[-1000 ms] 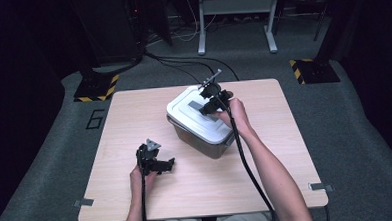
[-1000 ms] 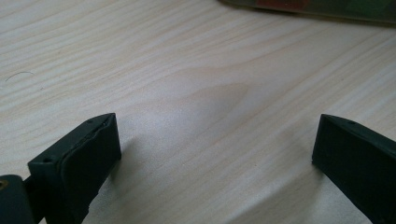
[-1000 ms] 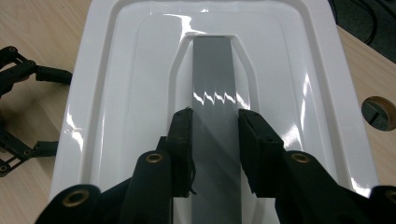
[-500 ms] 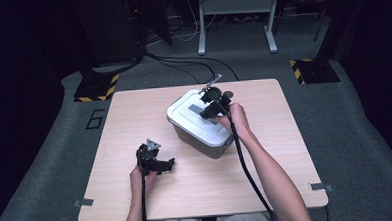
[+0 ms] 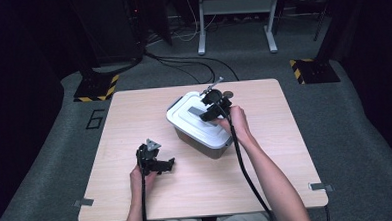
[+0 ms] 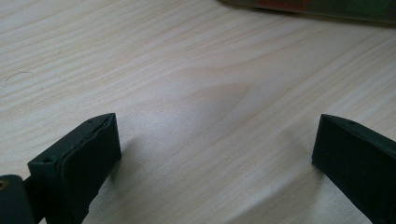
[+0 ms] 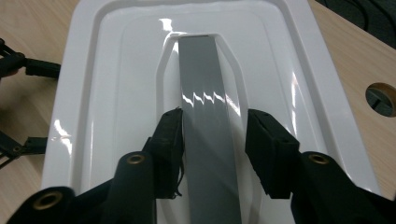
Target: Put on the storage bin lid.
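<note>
High view: the right claw point(image 5: 210, 109) sits on the white plastic lid point(image 5: 197, 119) of a rectangular storage box point(image 5: 205, 142), mid-counter toward the far side. Its jaws have just been opening, so the lid's grey handle strip seems released or re-gripped. The left claw point(image 5: 159, 164) rests near and left, over the pale wooden counter point(image 5: 286, 151). Grey carpet, cables and a metal stand lie beyond.

Left gripper view: its jaws stand wide apart over bare wood, holding nothing.

Right gripper view: the grey handle strip point(image 7: 208, 140) runs between the jaws; the left pad touches it, the right stands just clear, so no firm grip.
</note>
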The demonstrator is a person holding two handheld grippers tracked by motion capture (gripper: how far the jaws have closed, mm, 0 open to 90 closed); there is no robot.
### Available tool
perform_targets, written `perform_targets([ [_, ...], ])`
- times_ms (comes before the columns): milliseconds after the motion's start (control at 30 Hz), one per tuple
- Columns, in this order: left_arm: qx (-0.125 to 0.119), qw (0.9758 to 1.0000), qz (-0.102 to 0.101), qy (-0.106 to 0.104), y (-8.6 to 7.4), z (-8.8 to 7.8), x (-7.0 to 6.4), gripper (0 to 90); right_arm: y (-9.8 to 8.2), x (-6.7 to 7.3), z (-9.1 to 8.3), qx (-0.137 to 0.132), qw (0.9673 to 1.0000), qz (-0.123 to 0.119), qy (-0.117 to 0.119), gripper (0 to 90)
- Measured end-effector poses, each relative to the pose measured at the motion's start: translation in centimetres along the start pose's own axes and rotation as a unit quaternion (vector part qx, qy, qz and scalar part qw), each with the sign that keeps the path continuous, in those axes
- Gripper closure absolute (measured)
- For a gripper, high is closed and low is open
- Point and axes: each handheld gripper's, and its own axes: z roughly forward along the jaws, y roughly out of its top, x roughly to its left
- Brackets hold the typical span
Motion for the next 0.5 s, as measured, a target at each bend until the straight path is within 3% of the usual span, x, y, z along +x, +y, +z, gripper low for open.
perform_targets([
  [33, 0.0, 1.0, 0.0, 0.0, 0.0, 0.0, 0.0, 1.1, -0.1, -0.2, -0.3, -0.006, 0.9999, 0.004, -0.011, 40.3],
  [200, 0.0, 1.0, 0.0, 0.0, 0.0, 0.0, 0.0, 1.1, -1.3, -1.5, -2.3, -0.036, 0.9988, 0.015, -0.031, 18.9],
  [267, 0.0, 1.0, 0.0, 0.0, 0.0, 0.0, 0.0, 1.1, -2.0, -2.4, -3.1, -0.044, 0.9981, 0.016, -0.04, 14.1],
  [367, 0.0, 1.0, 0.0, 0.0, 0.0, 0.0, 0.0, 1.1, -3.5, -3.9, -4.5, -0.059, 0.996, 0.035, -0.057, 4.9],
  [500, 0.0, 1.0, 0.0, 0.0, 0.0, 0.0, 0.0, 1.1, -5.8, -5.9, -6.4, -0.081, 0.9921, 0.056, -0.078, 1.6],
])
